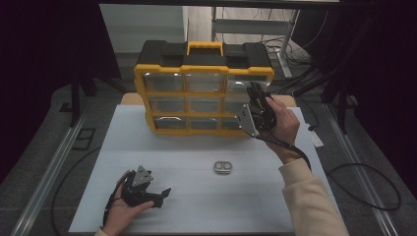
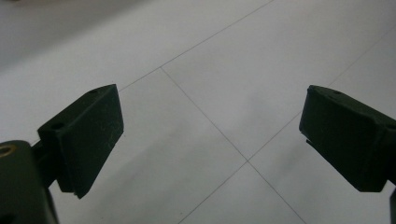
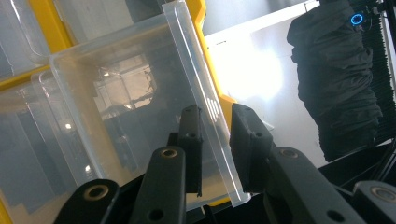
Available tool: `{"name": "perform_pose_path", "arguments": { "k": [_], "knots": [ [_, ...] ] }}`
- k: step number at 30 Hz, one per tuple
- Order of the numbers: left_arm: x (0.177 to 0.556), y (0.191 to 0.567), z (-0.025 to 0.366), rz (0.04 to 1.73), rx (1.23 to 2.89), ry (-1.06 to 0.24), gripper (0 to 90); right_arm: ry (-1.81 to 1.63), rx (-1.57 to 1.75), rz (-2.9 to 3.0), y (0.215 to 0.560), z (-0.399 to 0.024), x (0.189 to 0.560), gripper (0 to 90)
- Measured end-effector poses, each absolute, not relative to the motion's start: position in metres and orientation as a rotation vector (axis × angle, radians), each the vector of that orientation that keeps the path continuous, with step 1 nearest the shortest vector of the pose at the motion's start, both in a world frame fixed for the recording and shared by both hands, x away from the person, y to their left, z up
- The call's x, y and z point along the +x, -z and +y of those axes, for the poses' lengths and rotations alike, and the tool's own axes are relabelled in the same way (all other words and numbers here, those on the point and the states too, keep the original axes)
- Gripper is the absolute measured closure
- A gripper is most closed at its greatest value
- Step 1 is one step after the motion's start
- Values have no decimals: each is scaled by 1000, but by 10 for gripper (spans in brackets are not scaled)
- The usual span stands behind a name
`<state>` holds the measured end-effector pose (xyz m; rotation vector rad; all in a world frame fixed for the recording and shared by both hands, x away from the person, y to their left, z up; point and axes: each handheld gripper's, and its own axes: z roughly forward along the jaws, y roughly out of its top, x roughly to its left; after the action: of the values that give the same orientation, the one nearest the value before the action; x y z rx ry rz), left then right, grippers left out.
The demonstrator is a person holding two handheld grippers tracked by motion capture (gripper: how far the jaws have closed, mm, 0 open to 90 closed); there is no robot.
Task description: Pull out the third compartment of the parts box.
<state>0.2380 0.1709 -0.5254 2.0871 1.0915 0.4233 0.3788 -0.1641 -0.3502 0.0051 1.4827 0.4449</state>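
Yellow-and-black drawer cabinet [image 1: 204,88] standing upright at the far edge of the white worktop [image 1: 196,196]. Right gripper [image 3: 215,135] raised at the cabinet's top right corner, clenched on the front wall of a clear plastic drawer [image 3: 140,93], one jaw inside, one outside. Left gripper [image 1: 164,192] resting low near the near left corner of the worktop, released, jaws wide apart over bare surface. Small metal tin [image 1: 223,167] lying near the middle of the worktop, apart from both.
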Motion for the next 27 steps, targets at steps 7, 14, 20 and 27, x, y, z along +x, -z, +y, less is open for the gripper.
{"name": "perform_pose_path", "arguments": {
  "k": [7, 14, 20, 27],
  "knots": [
    [238, 525, 171, 1091, 2084, -424, 70, -449, 0, 1480, 351, -164, 376, 742],
    [238, 525, 171, 1094, 2079, -426, 70, -443, -9, 1476, 351, -163, 373, 741],
    [238, 525, 171, 1093, 2079, -426, 69, -446, -10, 1473, 351, -163, 372, 740],
    [238, 525, 171, 1093, 2081, -426, 69, -448, -13, 1470, 352, -164, 370, 740]
  ]
}}
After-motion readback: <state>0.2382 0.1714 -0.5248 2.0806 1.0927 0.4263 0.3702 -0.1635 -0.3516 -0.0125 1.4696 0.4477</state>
